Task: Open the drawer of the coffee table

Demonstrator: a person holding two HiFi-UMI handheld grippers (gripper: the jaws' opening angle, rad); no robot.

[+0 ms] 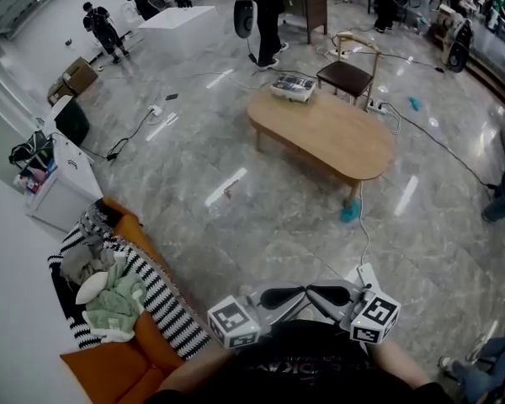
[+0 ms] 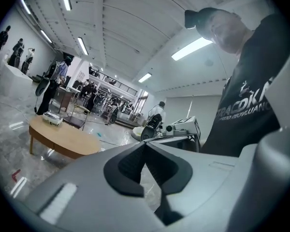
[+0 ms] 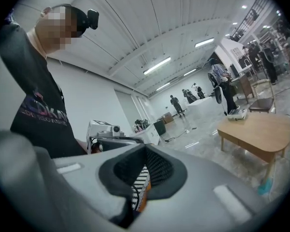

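The oval wooden coffee table (image 1: 324,133) stands in the middle of the floor, well away from me; I cannot make out its drawer from here. It also shows small in the left gripper view as the coffee table (image 2: 63,137) and at the right of the right gripper view as the coffee table (image 3: 256,129). My left gripper (image 1: 299,295) and right gripper (image 1: 314,293) are held close to my body, tips pointing at each other. Both are shut with nothing in them: left gripper (image 2: 145,144), right gripper (image 3: 145,149).
A white device (image 1: 292,87) lies on the table's far end, with a wooden chair (image 1: 349,74) behind it. An orange sofa (image 1: 126,310) with a striped blanket is at my left. A cable and a blue object (image 1: 351,213) lie on the floor by the table. People stand at the back.
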